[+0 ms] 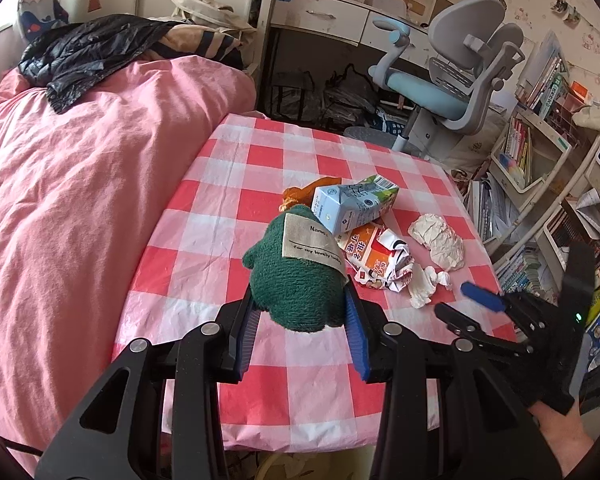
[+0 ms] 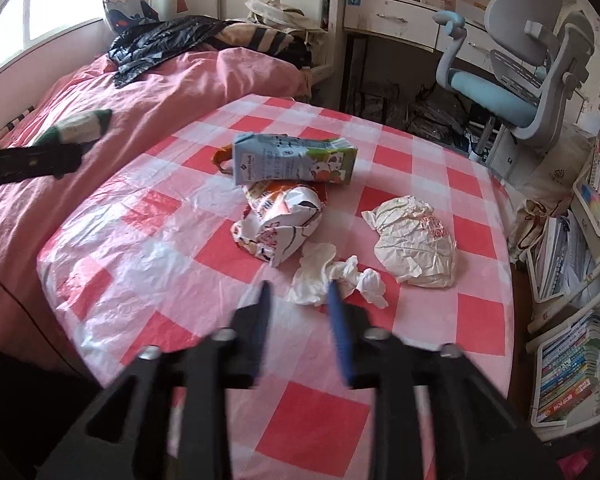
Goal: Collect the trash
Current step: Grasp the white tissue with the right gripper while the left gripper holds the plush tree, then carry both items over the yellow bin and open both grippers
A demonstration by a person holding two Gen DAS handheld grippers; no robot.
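On the red-and-white checked table (image 1: 260, 184) lies a heap of trash: a pale blue milk carton (image 1: 354, 204) on its side, a crumpled orange-and-white wrapper (image 1: 374, 258), a crumpled white paper (image 1: 438, 242) and a white tissue (image 1: 424, 286). My left gripper (image 1: 300, 312) is shut on a green knitted pouch (image 1: 296, 280) with a beige label, held above the table's near side. My right gripper (image 2: 299, 292) stands open over the table with nothing between its fingers. The tissue (image 2: 332, 276) lies just ahead of its right finger. The carton (image 2: 294, 160) and the wrapper (image 2: 278, 220) are farther off.
An orange scrap (image 1: 304, 192) pokes out behind the carton. A bed with a pink cover (image 1: 80, 200) and a black jacket (image 1: 84, 52) borders the table on the left. A grey-blue desk chair (image 1: 452, 80) stands beyond it, and bookshelves (image 1: 540, 168) stand on the right.
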